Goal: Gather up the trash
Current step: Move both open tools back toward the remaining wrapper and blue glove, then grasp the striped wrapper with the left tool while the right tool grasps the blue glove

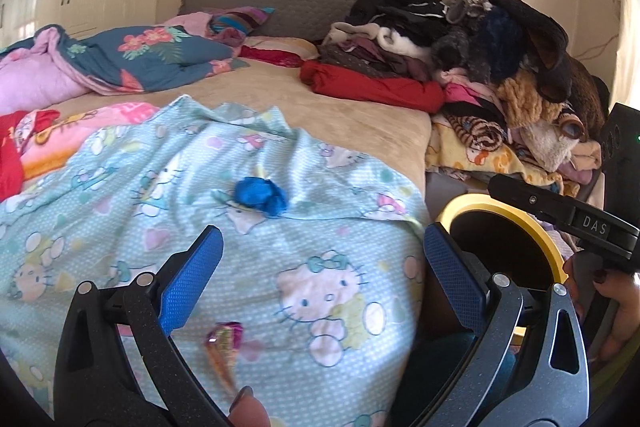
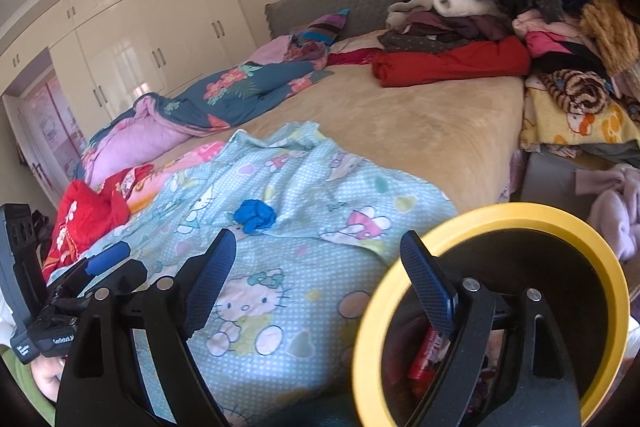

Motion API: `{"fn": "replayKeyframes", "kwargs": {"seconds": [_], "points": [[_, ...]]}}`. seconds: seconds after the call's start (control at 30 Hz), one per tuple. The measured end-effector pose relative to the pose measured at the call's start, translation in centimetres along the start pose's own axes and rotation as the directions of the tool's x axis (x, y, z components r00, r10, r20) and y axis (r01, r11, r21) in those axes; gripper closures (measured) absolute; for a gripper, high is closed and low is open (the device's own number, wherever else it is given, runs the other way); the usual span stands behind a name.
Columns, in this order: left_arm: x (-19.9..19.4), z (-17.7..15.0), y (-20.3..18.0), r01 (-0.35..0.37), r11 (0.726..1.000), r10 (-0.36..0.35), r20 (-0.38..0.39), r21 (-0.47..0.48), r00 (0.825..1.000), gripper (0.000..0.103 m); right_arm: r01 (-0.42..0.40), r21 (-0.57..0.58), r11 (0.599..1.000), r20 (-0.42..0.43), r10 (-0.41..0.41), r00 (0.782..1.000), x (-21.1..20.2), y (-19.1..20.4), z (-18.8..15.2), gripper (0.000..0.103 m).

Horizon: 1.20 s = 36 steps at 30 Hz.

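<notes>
A crumpled blue scrap (image 1: 261, 195) lies on the light blue cartoon-print sheet (image 1: 120, 187) near the middle of the bed, well ahead of both grippers and touched by neither. A second piece, a shiny pink and orange wrapper (image 1: 224, 347), lies on the same sheet nearer the foot, just ahead of the left gripper (image 1: 320, 247). The yellow-rimmed bin (image 2: 520, 213) stands beside the bed at its near right corner; a red wrapper (image 2: 424, 355) shows inside it. The left gripper's fingers are spread wide with nothing between them. The right gripper (image 2: 316, 247) is likewise released and empty, its right finger (image 2: 424, 287) in front of the bin's mouth. A heap of clothes (image 1: 480, 47) occupies the far right of the bed, and a floral quilt (image 1: 152, 55) lies at far left.
</notes>
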<state>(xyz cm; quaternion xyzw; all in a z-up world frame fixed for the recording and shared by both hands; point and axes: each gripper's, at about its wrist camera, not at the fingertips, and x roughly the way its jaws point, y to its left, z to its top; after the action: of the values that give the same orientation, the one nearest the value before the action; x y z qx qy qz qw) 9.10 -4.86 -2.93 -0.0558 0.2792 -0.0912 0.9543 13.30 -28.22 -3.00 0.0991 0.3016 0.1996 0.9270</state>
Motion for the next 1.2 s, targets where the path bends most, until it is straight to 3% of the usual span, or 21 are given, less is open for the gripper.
{"fn": "replayKeyframes", "kwargs": {"seconds": [0.3, 0.6, 0.8, 0.87, 1.1, 1.17, 1.2], "points": [[-0.3, -1.2, 3.2, -0.038, 0.998, 0.036, -0.038, -0.052, 0.999, 0.01, -0.042, -0.055, 0.998, -0.029, 0.041, 0.999, 2.7, 3.1, 1.6, 0.021], [-0.1, -3.4, 5.4, -0.043, 0.996, 0.034, -0.123, -0.076, 0.992, 0.01, -0.089, -0.101, 0.991, -0.15, 0.073, 0.986, 9.1, 5.9, 1.5, 0.021], [0.6, -5.5, 6.3, -0.014, 0.994, -0.009, -0.198, -0.111, 0.98, 0.02, -0.098, -0.117, 0.988, -0.23, 0.069, 0.971, 14.6, 7.7, 0.9, 0.022], [0.9, -6.1, 6.2, -0.003, 0.994, -0.021, -0.219, -0.111, 0.975, 0.028, -0.104, -0.121, 0.987, -0.254, 0.07, 0.965, 16.3, 8.4, 0.6, 0.026], [2.2, -7.9, 6.5, -0.004, 0.991, -0.034, -0.276, -0.137, 0.961, 0.037, -0.087, -0.1, 0.991, -0.34, 0.049, 0.939, 21.9, 9.1, -0.1, 0.05], [2.4, -8.2, 6.6, -0.001, 0.99, -0.041, -0.286, -0.143, 0.957, 0.047, -0.083, -0.096, 0.992, -0.343, 0.046, 0.938, 23.0, 9.0, -0.2, 0.062], [2.5, -8.4, 6.6, -0.004, 0.99, -0.038, -0.295, -0.142, 0.955, 0.05, -0.088, -0.097, 0.991, -0.349, 0.049, 0.936, 23.4, 9.0, -0.3, 0.079]]}}
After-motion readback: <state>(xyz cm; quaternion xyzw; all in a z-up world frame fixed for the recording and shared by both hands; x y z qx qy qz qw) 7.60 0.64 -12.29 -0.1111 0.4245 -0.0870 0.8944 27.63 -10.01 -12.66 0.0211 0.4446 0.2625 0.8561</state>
